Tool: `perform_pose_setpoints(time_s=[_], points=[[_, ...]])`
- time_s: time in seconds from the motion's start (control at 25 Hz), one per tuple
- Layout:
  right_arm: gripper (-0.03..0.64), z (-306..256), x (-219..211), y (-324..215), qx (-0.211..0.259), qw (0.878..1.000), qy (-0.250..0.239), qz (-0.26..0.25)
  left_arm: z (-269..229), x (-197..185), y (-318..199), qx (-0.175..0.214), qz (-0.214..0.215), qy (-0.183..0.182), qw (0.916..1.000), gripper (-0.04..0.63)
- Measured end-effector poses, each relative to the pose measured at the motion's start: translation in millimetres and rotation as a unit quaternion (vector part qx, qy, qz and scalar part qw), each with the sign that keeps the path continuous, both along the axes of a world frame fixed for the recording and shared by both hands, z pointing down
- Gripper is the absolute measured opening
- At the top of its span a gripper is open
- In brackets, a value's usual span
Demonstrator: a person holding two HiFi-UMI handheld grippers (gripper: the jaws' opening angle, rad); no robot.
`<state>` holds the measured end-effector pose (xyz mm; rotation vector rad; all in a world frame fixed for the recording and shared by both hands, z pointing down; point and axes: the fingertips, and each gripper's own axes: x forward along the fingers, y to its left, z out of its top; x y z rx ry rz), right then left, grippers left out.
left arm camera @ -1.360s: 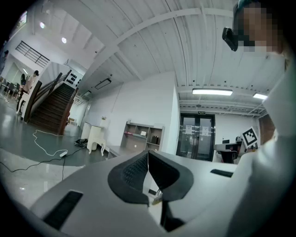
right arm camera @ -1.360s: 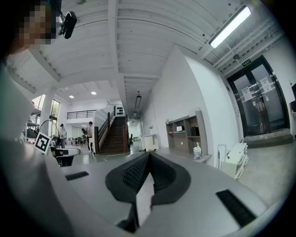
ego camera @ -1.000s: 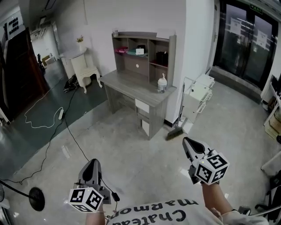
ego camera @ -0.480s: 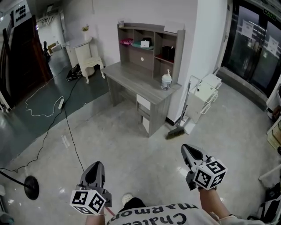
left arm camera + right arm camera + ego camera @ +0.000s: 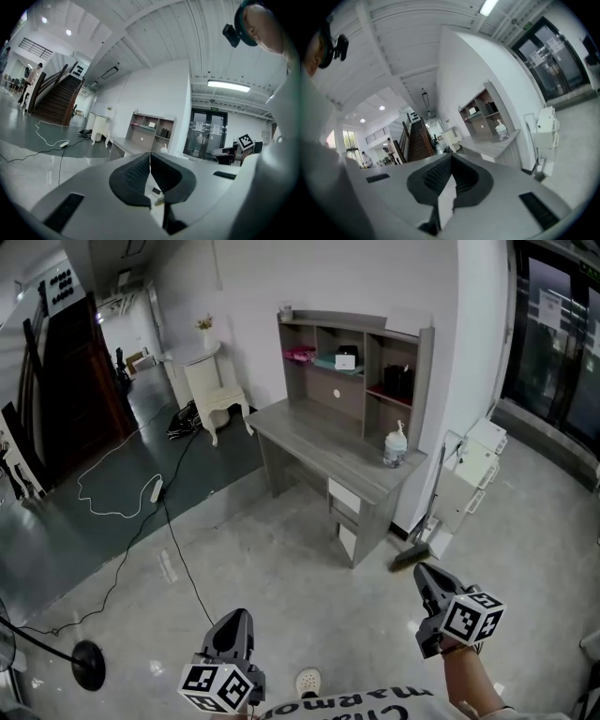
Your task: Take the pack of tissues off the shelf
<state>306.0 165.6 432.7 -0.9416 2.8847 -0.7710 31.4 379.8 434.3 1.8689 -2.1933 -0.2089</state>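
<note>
We're holding both grippers low over the grey floor [image 5: 281,568], pointing twd the desk [image 5: 323,442] and well apart from it. L gripper [image 5: 238,614]: jaws are sitting together, pads touching, nothing betw. them. R gripper [image 5: 423,569]: jaws are likewise pressing together, empty. Each one's marker cube is facing up at the head cam.

The shelf unit [image 5: 424,371] is standing on the back of the desk, against the white wall. What we're taking for the tissue pack [image 5: 345,360] is a small white pack in the upper middle compartment, resting on smth teal; too small to be sure. A pink item [image 5: 300,354] is lying in the compartment to its left, a dark item [image 5: 397,381] in the tall one to its right.

On the desktop a pump bottle [image 5: 396,446] is standing upright nr the right end. A broom [image 5: 412,554] is leaning by the desk's right side, next to a white cabinet [image 5: 471,474]. A cable [image 5: 141,521] is trailing across the floor at left.
</note>
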Motion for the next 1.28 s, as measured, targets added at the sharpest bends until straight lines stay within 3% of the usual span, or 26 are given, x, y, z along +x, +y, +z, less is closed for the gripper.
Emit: perform_pose_setpoints(time_s=[0.12,0.4,0.68,1.04,1.28], points=[[0.011,-16.2,-34.9,-26.6,-0.025,0.998,-0.056,-0.008,-12.1,-33.3,-30.6,0.008,0.006,0.0,1.0,0.018],[0.011,-60.4,-81.0,-91.9,0.043,0.997,-0.05,0.036,-58.0,-113.4,-92.4,0.056,0.005,-0.021,0.9982,0.018],[0.011,-71.5,-125.9,-119.0,0.056,0.995,-0.067,0.039,-70.8,-167.9,-131.6,0.067,0.014,-0.035,0.9971,0.018],[0.011,-22.4,-132.6,-119.3,0.012,0.999,-0.014,0.051,-26.8,-140.1,-182.6,0.035,0.106,0.011,0.9936,0.018],[0.011,-6.9,-134.6,-154.0,-0.001,0.999,-0.005,0.042,-24.9,-130.5,-230.1,0.032,0.119,0.016,0.9923,0.018]])
